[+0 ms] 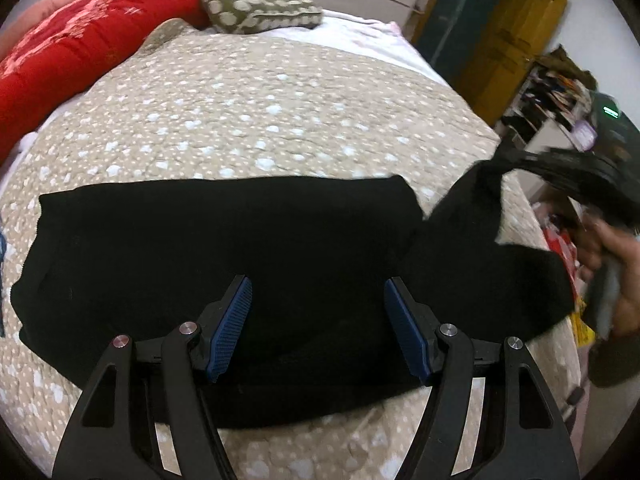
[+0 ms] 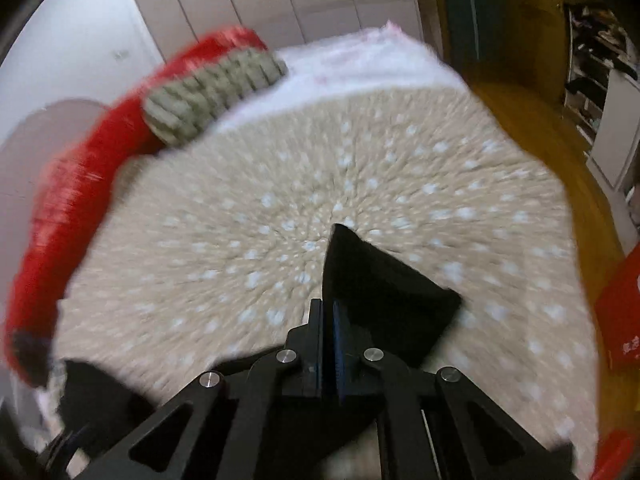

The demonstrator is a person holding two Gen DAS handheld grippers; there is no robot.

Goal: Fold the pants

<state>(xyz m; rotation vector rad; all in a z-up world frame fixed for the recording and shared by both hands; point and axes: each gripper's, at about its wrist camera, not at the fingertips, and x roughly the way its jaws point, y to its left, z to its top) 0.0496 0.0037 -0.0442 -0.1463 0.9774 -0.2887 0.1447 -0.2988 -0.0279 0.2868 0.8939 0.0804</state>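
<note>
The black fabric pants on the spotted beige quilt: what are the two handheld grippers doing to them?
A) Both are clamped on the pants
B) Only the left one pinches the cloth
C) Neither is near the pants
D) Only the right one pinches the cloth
D: the right gripper is shut on a corner of the black fabric pants, while the left gripper hangs open above them.

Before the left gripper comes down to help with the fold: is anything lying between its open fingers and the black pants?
Nothing visible. The left gripper hangs open directly over the black pants, with only bare fabric between its pads. The right gripper is already shut on one end.
</note>
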